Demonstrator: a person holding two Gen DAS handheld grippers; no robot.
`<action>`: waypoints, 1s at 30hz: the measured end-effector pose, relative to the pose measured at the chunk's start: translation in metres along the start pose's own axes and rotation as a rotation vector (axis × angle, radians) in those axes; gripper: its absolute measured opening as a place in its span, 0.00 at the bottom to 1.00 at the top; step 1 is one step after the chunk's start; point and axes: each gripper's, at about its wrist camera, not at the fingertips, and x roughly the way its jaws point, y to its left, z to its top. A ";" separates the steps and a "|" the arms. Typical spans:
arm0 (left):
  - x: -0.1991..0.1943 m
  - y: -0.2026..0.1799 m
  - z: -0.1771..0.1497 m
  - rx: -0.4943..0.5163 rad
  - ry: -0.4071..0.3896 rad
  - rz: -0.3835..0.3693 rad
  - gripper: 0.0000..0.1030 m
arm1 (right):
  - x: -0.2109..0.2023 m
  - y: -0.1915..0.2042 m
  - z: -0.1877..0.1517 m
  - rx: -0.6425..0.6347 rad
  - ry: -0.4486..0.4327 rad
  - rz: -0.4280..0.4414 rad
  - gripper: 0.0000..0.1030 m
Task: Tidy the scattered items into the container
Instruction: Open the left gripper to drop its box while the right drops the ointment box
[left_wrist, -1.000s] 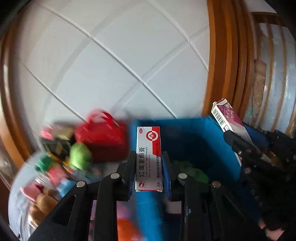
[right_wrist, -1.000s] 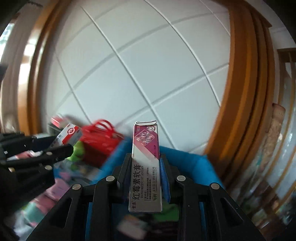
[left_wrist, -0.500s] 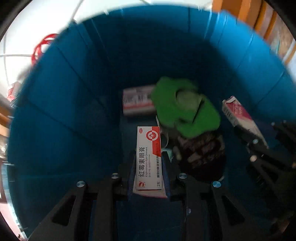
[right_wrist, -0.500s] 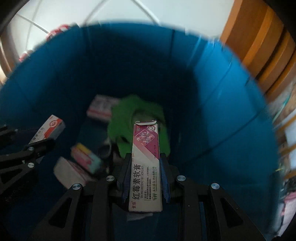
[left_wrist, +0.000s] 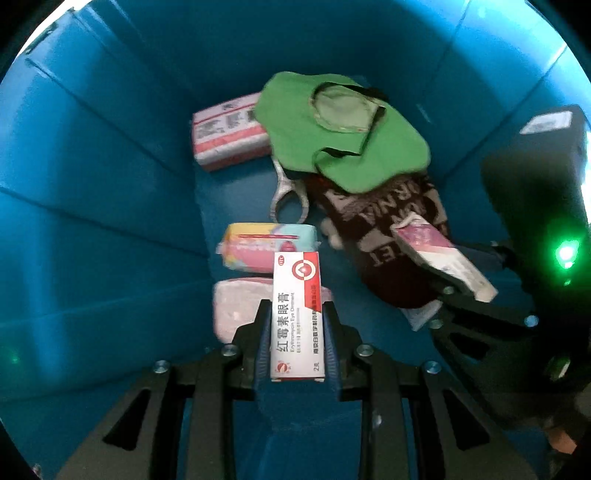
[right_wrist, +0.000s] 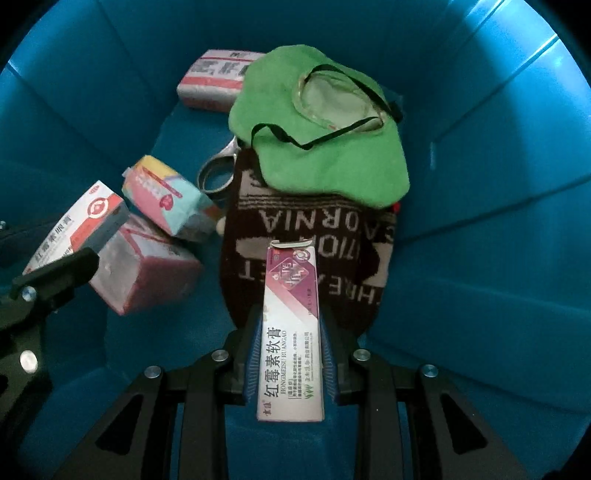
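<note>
Both grippers are down inside the blue container (left_wrist: 92, 192) (right_wrist: 498, 221). My left gripper (left_wrist: 297, 314) is shut on a red-and-white ointment box (left_wrist: 297, 317), held above a pink packet (left_wrist: 236, 310). My right gripper (right_wrist: 290, 321) is shut on a purple-and-white ointment box (right_wrist: 290, 332), held over a dark brown lettered sock (right_wrist: 306, 236). Each gripper shows in the other's view: the purple box at the right of the left wrist view (left_wrist: 439, 258), the red box at the left of the right wrist view (right_wrist: 77, 229).
On the container floor lie a green cloth pouch (left_wrist: 340, 129) (right_wrist: 321, 122), a pink-and-white packet at the back (left_wrist: 229, 133) (right_wrist: 218, 77), a pastel tissue pack (left_wrist: 269, 243) (right_wrist: 166, 199) and a metal ring tool (left_wrist: 288, 199) (right_wrist: 218, 173). Blue walls close in all round.
Both grippers went from above the container rim down into it, closer to the items on the floor. Both still hold their boxes.
</note>
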 end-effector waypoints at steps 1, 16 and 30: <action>0.000 -0.001 0.001 -0.001 0.009 0.011 0.25 | -0.001 0.000 -0.001 0.002 0.000 -0.002 0.27; 0.001 -0.003 0.007 -0.015 -0.002 0.071 0.58 | -0.007 -0.016 -0.006 0.066 0.010 -0.042 0.40; -0.006 0.012 0.012 -0.101 -0.015 0.106 0.58 | 0.002 -0.018 0.011 0.067 0.006 -0.081 0.77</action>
